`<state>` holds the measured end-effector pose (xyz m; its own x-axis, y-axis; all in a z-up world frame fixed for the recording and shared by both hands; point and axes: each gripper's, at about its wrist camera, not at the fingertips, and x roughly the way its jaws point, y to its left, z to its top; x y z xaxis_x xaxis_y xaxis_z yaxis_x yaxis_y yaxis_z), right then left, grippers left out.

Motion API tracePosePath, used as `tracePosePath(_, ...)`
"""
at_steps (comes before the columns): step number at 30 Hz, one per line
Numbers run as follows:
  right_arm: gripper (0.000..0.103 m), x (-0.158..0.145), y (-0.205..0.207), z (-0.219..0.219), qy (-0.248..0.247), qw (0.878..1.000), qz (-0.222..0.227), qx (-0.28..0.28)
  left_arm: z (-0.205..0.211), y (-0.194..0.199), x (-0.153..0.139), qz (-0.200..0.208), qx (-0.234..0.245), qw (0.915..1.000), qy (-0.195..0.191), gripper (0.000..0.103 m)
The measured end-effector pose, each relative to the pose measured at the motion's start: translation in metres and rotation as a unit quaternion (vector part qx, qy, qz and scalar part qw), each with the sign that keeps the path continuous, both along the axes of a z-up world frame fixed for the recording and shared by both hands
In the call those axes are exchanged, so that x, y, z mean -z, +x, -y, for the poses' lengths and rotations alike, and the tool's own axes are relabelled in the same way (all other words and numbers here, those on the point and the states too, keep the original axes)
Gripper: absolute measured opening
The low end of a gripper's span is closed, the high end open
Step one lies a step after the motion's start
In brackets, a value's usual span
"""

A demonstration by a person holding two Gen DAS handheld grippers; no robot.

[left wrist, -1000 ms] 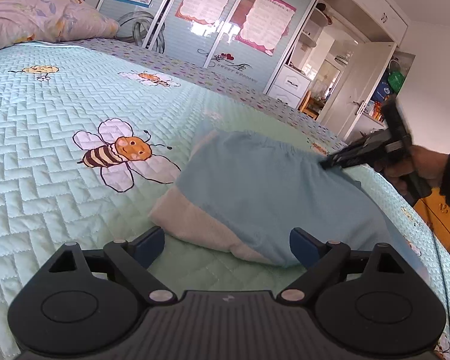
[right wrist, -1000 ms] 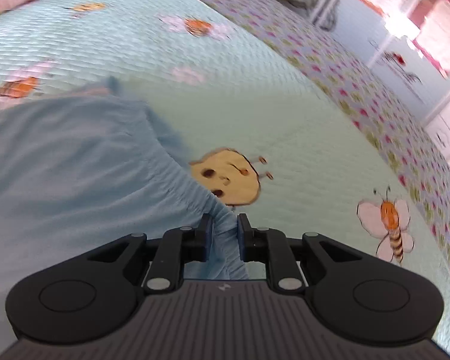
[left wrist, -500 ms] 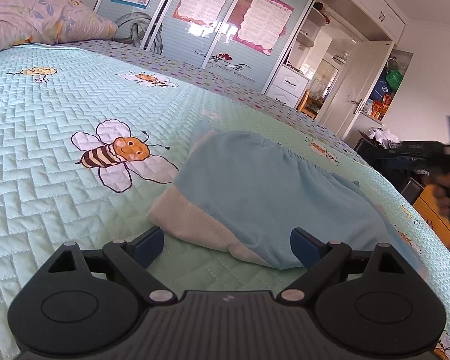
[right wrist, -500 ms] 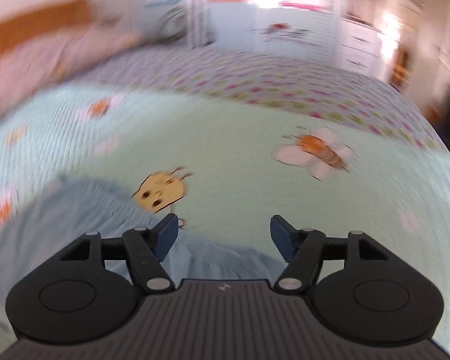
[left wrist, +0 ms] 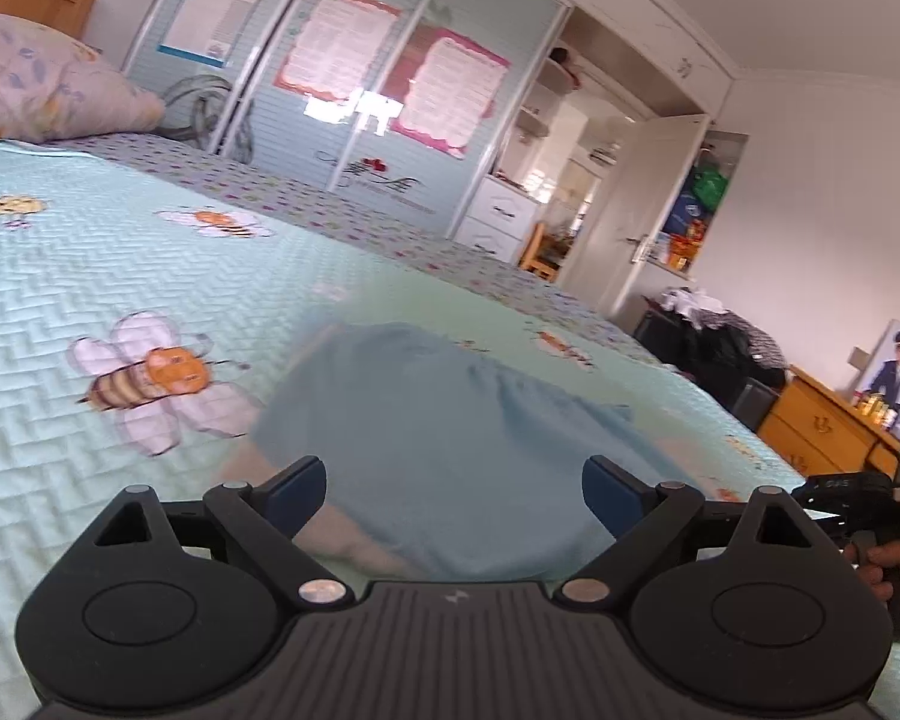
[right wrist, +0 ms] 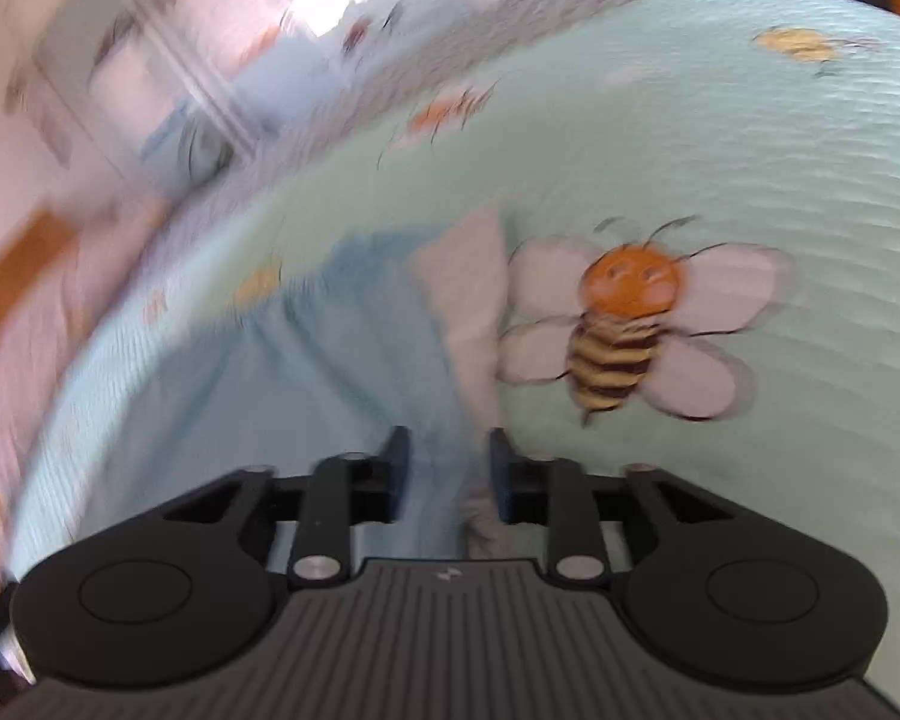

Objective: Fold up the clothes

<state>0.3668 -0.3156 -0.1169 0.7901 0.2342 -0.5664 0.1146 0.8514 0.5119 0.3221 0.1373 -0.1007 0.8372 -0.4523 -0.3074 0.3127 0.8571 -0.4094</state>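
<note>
Folded blue garment (left wrist: 444,438) lay on the mint quilted bedspread (left wrist: 60,276), centre of the left wrist frame, with a pale beige layer (left wrist: 354,540) poking out under its near edge. Bee print (left wrist: 150,378) sat just left of it on the quilt, apart from the cloth. Left gripper (left wrist: 453,489) was at lower centre of that frame, jaws spread wide, blue pads on either side of the garment's near edge but not pressing on it; nothing held. Pillow (left wrist: 48,90) was at upper left, wardrobe doors with pink posters (left wrist: 390,78) at upper centre, wooden dresser (left wrist: 828,426) at right. At the lower right edge a hand (left wrist: 882,558) held the right gripper's black body.

Right wrist frame was motion-blurred. Right gripper (right wrist: 444,462) sat at lower centre, jaws at a medium gap and closing. The garment (right wrist: 354,360) ran from centre frame down into that gap, its beige strip (right wrist: 474,312) along the right side. Cloth was between the fingers (right wrist: 397,456), but contact with the pads was probably not made yet; blur made that hard to confirm. A big bee print (right wrist: 624,324) lay right of centre, just beside the beige edge. The bedspread (right wrist: 750,150) filled the right and upper right, and a blurred wardrobe (right wrist: 210,60) was at upper left.
</note>
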Motion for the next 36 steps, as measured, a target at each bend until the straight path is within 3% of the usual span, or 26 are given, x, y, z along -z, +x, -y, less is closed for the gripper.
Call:
tracePosePath(3,0.05,-0.012,-0.022,-0.031,0.011,0.998,0.044,-0.043,0.017,0.012,-0.009,0.009,0.037,0.9991,0.021,0.094)
tracePosePath(5,0.051,-0.009,-0.024,-0.056,0.044,0.995,0.057,-0.069,0.03,0.025,-0.009,0.004,0.059,0.9972,0.045,0.094)
tracePosePath(9,0.051,-0.001,-0.009,-0.107,0.094,0.985,0.069,-0.126,0.035,0.057,0.01,-0.061,0.059,0.9941,0.068,0.093)
tracePosePath(11,0.051,0.002,0.001,-0.121,0.083,0.985,0.056,-0.142,0.029,0.07,0.027,-0.113,0.019,0.9876,0.107,0.088)
tracePosePath(12,0.051,0.007,0.005,-0.118,0.056,0.99,0.034,-0.129,0.022,0.072,0.032,-0.117,0.01,0.9867,0.113,0.078)
tracePosePath(13,0.05,0.015,0.009,-0.111,0.022,0.994,0.008,-0.104,0.014,0.07,0.032,-0.112,0.014,0.9884,0.102,0.078)
tracePosePath(14,0.028,0.022,0.007,-0.098,0.009,0.997,-0.002,-0.082,0.007,0.069,0.032,-0.109,0.017,0.9897,0.092,0.078)
tracePosePath(15,0.017,0.026,0.0,-0.079,0.028,0.998,-0.004,-0.059,0.003,0.068,0.03,-0.109,0.013,0.9899,0.089,0.078)
tracePosePath(16,0.019,0.024,-0.009,-0.064,0.05,0.998,0.0,-0.036,0.0,0.066,0.029,-0.107,0.008,0.9904,0.088,0.079)
tracePosePath(18,0.042,0.011,-0.027,-0.048,0.075,0.997,0.025,-0.003,-0.002,0.064,0.028,-0.102,0.003,0.9917,0.079,0.081)
tracePosePath(21,0.056,-0.012,-0.023,-0.076,0.124,0.986,0.099,-0.057,0.002,0.061,0.026,-0.092,-0.012,0.9926,0.078,0.086)
tracePosePath(23,0.061,-0.015,-0.004,-0.106,0.184,0.969,0.125,-0.111,0.005,0.062,0.027,-0.099,-0.022,0.9909,0.089,0.086)
tracePosePath(25,0.061,0.003,0.03,-0.135,0.243,0.952,0.102,-0.153,0.004,0.061,0.028,-0.101,-0.023,0.9905,0.091,0.086)
tracePosePath(26,0.06,0.019,0.046,-0.144,0.257,0.95,0.074,-0.16,0.002,0.061,0.028,-0.102,-0.024,0.9907,0.087,0.086)
tracePosePath(27,0.057,0.041,0.06,-0.148,0.268,0.95,0.039,-0.157,0.002,0.061,0.029,-0.101,-0.024,0.9909,0.085,0.086)
tracePosePath(28,0.043,0.063,0.071,-0.145,0.283,0.949,0.013,-0.14,0.001,0.06,0.03,-0.099,-0.024,0.9912,0.085,0.086)
tracePosePath(29,0.001,0.08,0.076,-0.136,0.306,0.945,-0.003,-0.112,0.0,0.059,0.032,-0.097,-0.024,0.9915,0.084,0.086)
tracePosePath(31,0.008,0.085,0.078,-0.119,0.373,0.923,0.005,-0.097,-0.002,0.058,0.031,-0.093,-0.027,0.9923,0.077,0.085)
tracePosePath(33,0.044,0.068,0.069,-0.112,0.367,0.923,0.04,-0.104,-0.006,0.055,0.03,-0.087,-0.038,0.9933,0.066,0.082)
tracePosePath(35,0.067,0.056,0.057,-0.109,0.364,0.92,0.077,-0.122,-0.009,0.046,0.025,-0.07,-0.052,0.9946,0.055,0.083)
tracePosePath(36,0.074,0.055,0.054,-0.105,0.367,0.918,0.084,-0.123,-0.01,0.042,0.021,-0.061,-0.053,0.9955,0.05,0.086)
